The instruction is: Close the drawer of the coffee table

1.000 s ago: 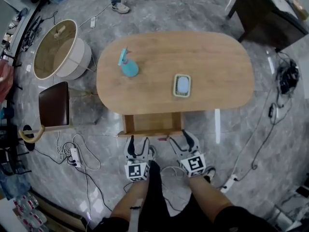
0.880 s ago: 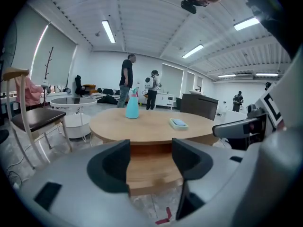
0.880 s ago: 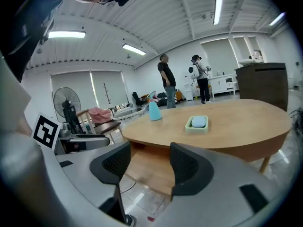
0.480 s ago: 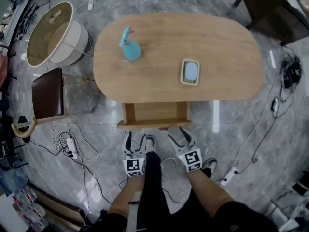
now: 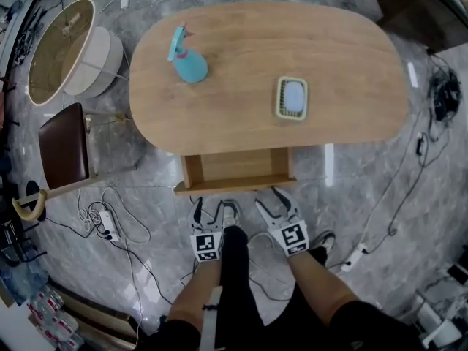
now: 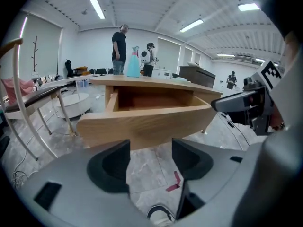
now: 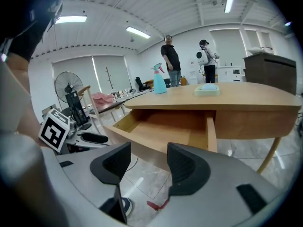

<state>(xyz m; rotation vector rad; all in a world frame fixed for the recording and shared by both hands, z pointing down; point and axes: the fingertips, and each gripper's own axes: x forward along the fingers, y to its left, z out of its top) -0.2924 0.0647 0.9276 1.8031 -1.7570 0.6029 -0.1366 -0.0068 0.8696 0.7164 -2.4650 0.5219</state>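
Observation:
An oval wooden coffee table (image 5: 344,42) has its drawer (image 5: 235,164) pulled out toward me, empty inside; its front panel (image 5: 234,186) faces both grippers. My left gripper (image 5: 207,212) hovers open just short of the panel's left half (image 6: 142,124). To its right my right gripper (image 5: 278,201) also stands open, its tips close to the panel, with the drawer (image 7: 165,124) seen ahead. Neither gripper holds anything, and I cannot tell whether either touches the panel.
A teal spray bottle (image 5: 187,61) and a small green tray (image 5: 292,98) sit on the tabletop. A round basket (image 5: 64,48) and a brown stool (image 5: 64,146) stand to the left. Cables and a power strip (image 5: 108,229) lie on the floor. Two people (image 6: 120,48) stand beyond the table.
Both grippers have moved forward toward the drawer front, and the head view has shifted so the table sits lower and closer. The drawer remains open.

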